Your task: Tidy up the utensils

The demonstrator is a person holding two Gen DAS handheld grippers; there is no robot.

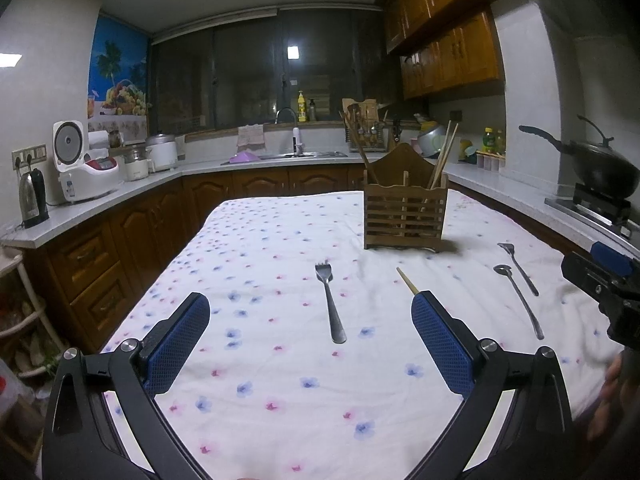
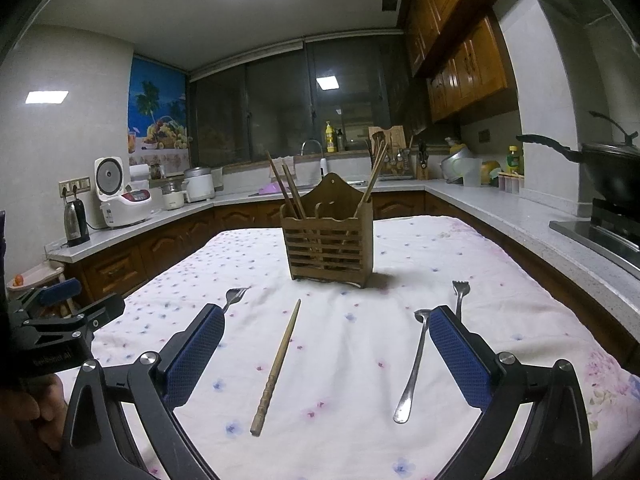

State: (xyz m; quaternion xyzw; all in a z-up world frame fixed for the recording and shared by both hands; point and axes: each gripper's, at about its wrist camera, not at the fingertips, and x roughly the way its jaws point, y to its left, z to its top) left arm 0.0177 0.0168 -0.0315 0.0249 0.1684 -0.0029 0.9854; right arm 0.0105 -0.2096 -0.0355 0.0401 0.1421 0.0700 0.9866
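A wooden utensil holder [image 1: 405, 210] [image 2: 327, 236] with several chopsticks stands on the floral tablecloth. In the left wrist view a fork [image 1: 330, 300] lies between my open left gripper's [image 1: 310, 304] fingers, with a chopstick tip [image 1: 407, 280] by the right finger, then a spoon [image 1: 520, 300] and a second fork [image 1: 518, 266] to the right. In the right wrist view my open, empty right gripper [image 2: 326, 316] hovers over a wooden chopstick [image 2: 276, 368] and the spoon [image 2: 414, 364]. A fork [image 2: 236, 296] lies at left, another [image 2: 460, 296] at right.
The table [image 1: 260, 240] sits in a kitchen. Counters surround it, with a rice cooker [image 1: 80, 164], a kettle [image 1: 32, 198], a sink [image 1: 296, 154] and a wok [image 1: 600, 164] on the stove at right. The right gripper body [image 1: 600, 280] shows at the right edge.
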